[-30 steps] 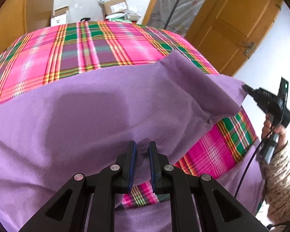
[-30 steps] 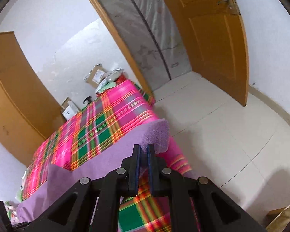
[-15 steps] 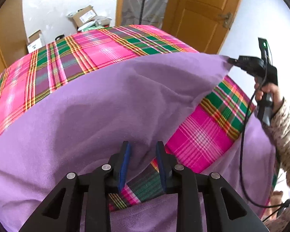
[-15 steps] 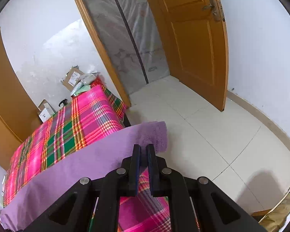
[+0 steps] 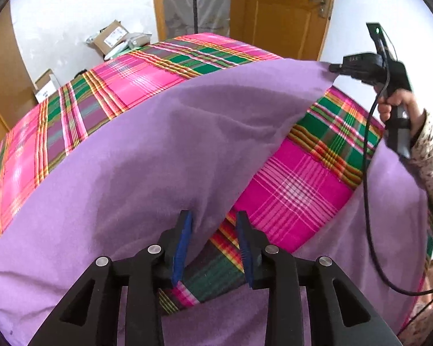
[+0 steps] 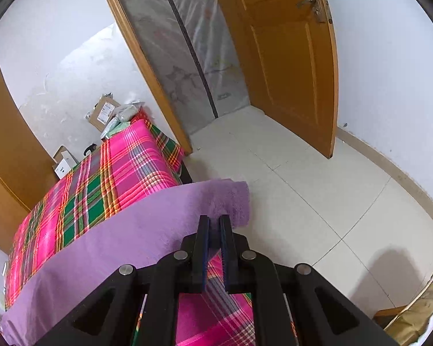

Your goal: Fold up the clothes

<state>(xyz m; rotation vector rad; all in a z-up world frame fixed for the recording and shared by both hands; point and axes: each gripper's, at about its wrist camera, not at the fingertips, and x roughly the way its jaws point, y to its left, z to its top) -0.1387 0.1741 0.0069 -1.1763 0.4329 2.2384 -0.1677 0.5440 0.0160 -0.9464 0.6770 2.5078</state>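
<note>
Soft matte purple garment (image 5: 164,150) on plaid bedsheet (image 5: 130,83). Left gripper (image 5: 213,225) wide, fabric against one pad. Right gripper (image 6: 214,225) pinches fuzzy corner, 12 o'clock; right view alone shows tiled floor (image 6: 317,196).

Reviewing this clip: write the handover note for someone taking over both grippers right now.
Left gripper: open, the purple garment's edge lies loose between its fingers.
Right gripper: shut on the garment's far corner, held up over the plaid bedspread.
Done: one half is lifted and being carried over; the lower purple layer lies on the bed.
Left: lay the raised half down, align edges, release, then make the remaining folds.
</note>
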